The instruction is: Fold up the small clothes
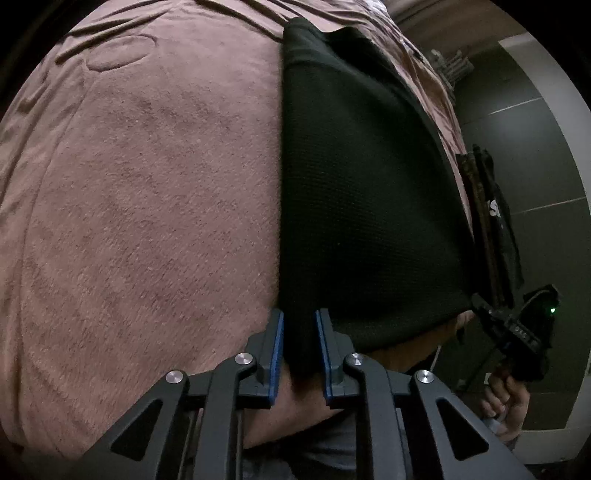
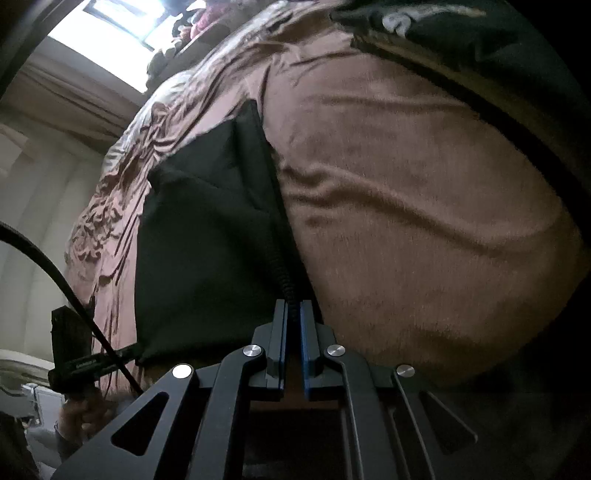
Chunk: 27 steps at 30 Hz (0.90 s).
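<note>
Black garment [image 1: 369,192] lies on the bed, on the pink blanket [image 1: 147,221], with its near hem at the bed's front edge.

Left tool [image 1: 299,332]: blue pads stand a little apart with the near-left corner of the garment between them. Cloth fills the gap, but whether the pads actually press it I cannot tell.

Right tool [image 2: 293,317]: pads nearly together, clamped on the thick corded seam at the garment's near-right corner.

Step in hand, by my reading: securing both near corners for 1 fold. Next move likely calls for a firm left pinch, then lifting both corners evenly and carrying them across the garment toward its far edge, keeping the hem taut so the layers land square.

Hard to make out:
- The garment's type; an angled flap shows at its far end, in the right wrist view.
- A second dark item with white lettering [image 2: 399,20] beyond the garment, cut off by the frame.
- Lighting is dim and the fisheye bends all edges.
</note>
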Available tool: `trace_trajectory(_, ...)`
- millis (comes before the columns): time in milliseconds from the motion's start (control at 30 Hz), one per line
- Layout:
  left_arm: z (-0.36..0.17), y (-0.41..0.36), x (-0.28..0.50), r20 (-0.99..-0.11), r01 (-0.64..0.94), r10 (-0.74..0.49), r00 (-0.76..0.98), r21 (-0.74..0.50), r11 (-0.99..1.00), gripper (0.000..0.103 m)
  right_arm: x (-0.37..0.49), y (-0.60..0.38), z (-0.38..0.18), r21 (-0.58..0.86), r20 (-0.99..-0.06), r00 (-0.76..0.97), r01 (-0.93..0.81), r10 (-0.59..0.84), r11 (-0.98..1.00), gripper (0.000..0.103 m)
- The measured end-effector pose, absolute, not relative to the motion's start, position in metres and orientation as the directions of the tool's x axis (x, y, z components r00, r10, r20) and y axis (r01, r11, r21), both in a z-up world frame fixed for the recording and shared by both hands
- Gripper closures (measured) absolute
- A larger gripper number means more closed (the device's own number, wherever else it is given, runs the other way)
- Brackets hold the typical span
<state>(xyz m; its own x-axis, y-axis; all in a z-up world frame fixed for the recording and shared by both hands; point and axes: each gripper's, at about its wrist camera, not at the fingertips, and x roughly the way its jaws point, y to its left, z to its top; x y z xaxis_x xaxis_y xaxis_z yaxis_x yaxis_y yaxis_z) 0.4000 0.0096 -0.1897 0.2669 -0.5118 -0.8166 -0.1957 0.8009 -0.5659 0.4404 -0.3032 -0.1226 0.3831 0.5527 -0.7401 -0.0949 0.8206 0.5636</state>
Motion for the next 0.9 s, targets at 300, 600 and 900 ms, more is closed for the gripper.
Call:
trace_trajectory(300,-0.178,0.040,0.380,-0.731,-0.196,-0.559,0.392,-0.660,0.726,0.084,0.463,-0.308,-0.090,0.584,-0.682,0.449,-0.141,0.578,0.799,0.048)
trace_trajectory(600,-0.177,0.071,0.364,-0.638,-0.233,-0.559,0.530,-0.743,0.627,0.079,0.530,-0.258,-0.061,0.511,-0.686,0.435,-0.282,0.583,0.812,0.049)
trace_trajectory(900,-0.173,0.067,0.369,-0.639,-0.251,-0.545,0.543,-0.743,0.621,0.079,0.616,-0.194,-0.084,0.436,-0.780,0.332,-0.319,0.530,0.842,0.049)
